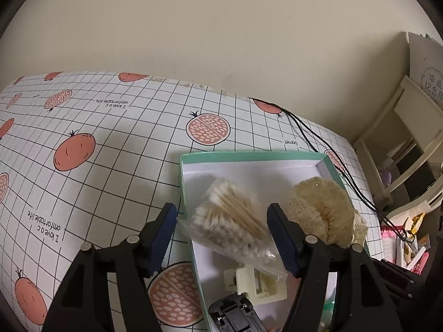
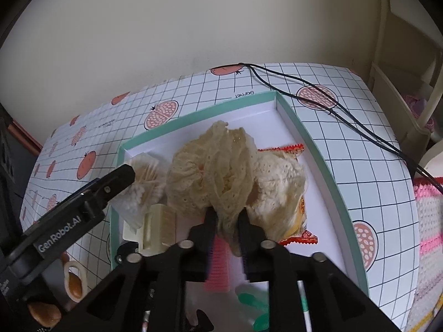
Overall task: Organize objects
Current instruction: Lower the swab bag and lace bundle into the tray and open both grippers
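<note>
Looking along the left gripper (image 1: 221, 235), we see its jaws wide apart, straddling the clear plastic bag of wooden cotton swabs (image 1: 232, 221) lying inside the shallow mint-rimmed white cardboard box (image 1: 249, 155); lifting carelessly could snag the film. In the right view, the right gripper (image 2: 227, 221) pinches a fold of the cream lace fabric bundle (image 2: 210, 171) mid-box; the lace could cling to the pads.

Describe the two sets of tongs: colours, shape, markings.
Both the left tongs and the right tongs are black plastic, with angular linkage arms and silver pivot pins. The left fingers carry dark blue pads. White "GenRobot.AI" lettering runs along the left tongs' side.
</note>
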### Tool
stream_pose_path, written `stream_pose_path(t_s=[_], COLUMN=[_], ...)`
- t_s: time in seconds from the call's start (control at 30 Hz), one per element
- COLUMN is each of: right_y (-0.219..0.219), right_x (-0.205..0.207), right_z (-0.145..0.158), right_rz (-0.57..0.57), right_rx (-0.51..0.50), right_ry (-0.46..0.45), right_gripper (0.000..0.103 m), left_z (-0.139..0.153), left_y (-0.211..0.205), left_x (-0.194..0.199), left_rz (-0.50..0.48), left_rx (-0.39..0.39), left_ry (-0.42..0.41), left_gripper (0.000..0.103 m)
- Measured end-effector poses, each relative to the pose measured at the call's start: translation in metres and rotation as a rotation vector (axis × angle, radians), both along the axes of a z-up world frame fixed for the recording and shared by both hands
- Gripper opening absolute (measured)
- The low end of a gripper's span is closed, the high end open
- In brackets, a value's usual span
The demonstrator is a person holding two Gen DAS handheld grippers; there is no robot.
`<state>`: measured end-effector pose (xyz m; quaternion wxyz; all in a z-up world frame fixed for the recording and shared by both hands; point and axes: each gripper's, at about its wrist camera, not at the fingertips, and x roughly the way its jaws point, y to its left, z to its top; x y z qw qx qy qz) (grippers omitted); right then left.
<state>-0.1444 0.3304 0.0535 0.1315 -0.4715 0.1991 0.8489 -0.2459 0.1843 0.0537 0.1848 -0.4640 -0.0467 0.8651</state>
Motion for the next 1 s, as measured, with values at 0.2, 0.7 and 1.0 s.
stream_pose_path(t_s=[0.2,0.7,1.0], right_y=[0.000,0.003,0.002], right_x=[0.001,0.001,0.001], right_z=[0.004,0.010,0.010], right_rz=[-0.006,-0.025,-0.030], right_rx=[0.014,0.035,0.063], right_ry=[-0.010,0.001,0.016], right_gripper=[0.035,0.061,0.083], left_z=[0.011,0.005,-0.005], left_y=[-0.004,-0.027,-0.040], left_x=[0.001,-0.007,-0.008], left_rz=[0.000,0.078,0.129], left_rx=[0.004,-0.145,-0.205], left_ry=[-0.012,-0.084,-0.073], left_gripper=[0.069,0.077,0.097])
